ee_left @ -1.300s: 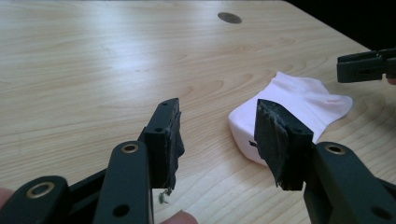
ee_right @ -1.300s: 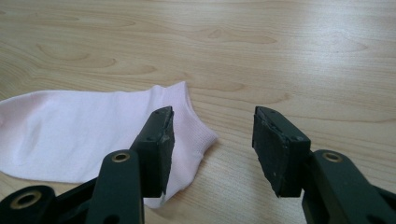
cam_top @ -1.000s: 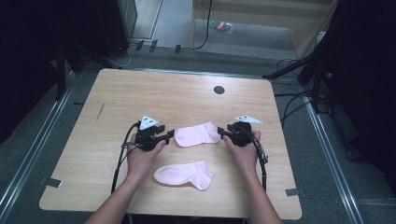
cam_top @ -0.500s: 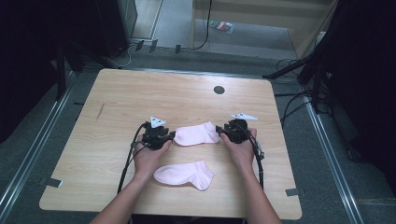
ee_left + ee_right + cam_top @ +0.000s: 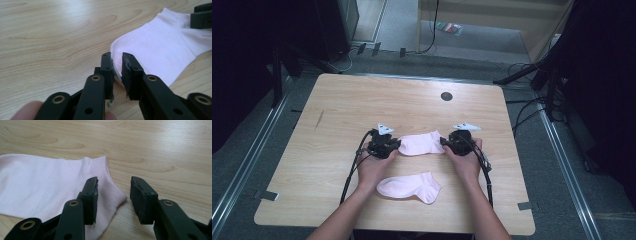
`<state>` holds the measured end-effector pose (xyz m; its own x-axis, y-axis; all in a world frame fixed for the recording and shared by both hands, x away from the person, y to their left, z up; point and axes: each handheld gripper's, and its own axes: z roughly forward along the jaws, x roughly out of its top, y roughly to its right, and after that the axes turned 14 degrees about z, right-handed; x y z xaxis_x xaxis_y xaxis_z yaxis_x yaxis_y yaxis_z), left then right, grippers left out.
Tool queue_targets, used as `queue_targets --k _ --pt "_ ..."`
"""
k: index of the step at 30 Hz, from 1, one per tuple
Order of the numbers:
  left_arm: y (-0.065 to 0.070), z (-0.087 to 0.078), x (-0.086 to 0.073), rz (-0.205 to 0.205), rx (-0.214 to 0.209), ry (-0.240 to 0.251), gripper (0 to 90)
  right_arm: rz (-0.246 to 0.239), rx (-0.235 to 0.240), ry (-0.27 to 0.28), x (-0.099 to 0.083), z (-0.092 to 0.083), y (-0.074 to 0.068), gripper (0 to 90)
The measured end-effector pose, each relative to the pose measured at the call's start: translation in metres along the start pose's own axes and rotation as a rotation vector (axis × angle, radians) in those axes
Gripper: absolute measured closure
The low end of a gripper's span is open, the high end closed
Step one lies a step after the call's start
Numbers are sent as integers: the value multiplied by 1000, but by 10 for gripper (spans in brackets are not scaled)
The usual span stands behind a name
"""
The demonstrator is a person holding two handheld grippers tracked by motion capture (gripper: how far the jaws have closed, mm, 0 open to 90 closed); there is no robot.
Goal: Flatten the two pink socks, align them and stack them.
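Gripping step — left tool narrowed around pink sock toe, right tool wide astride cuff — needs closing next.

Your wooden table has a dark round hole toward 12 o'clock and a short dark streak at about 10. Grey tape tabs stick out at its near corners. On the floor, cables trail at 2 o'clock, and a small colourful object lies at 12.
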<state>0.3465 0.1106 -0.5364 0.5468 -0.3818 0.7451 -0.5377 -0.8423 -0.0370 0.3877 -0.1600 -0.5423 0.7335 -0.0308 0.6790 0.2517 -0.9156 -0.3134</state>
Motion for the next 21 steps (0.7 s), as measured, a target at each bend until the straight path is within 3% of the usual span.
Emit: queue_targets --k 4,6,7,10,14,21 --pt "-2 3 -2 -2 16 -21 839 -31 -19 4 -3 -1 -4 619" --pt "-3 5 -3 0 14 -38 847 -66 -53 25 -8 -2 -7 679" --pt "-8 5 -5 -24 6 -32 856 -73 -58 30 -11 -3 -9 768" --pt "-13 5 -7 -48 -21 -21 886 -63 -46 22 -11 -4 -9 828" --pt "-19 2 -9 -35 -63 -25 900 -24 -47 -5 -11 -7 -11 861" --pt "-24 -11 -13 -46 -83 14 900 -5 -15 42 -12 -22 -9 870"
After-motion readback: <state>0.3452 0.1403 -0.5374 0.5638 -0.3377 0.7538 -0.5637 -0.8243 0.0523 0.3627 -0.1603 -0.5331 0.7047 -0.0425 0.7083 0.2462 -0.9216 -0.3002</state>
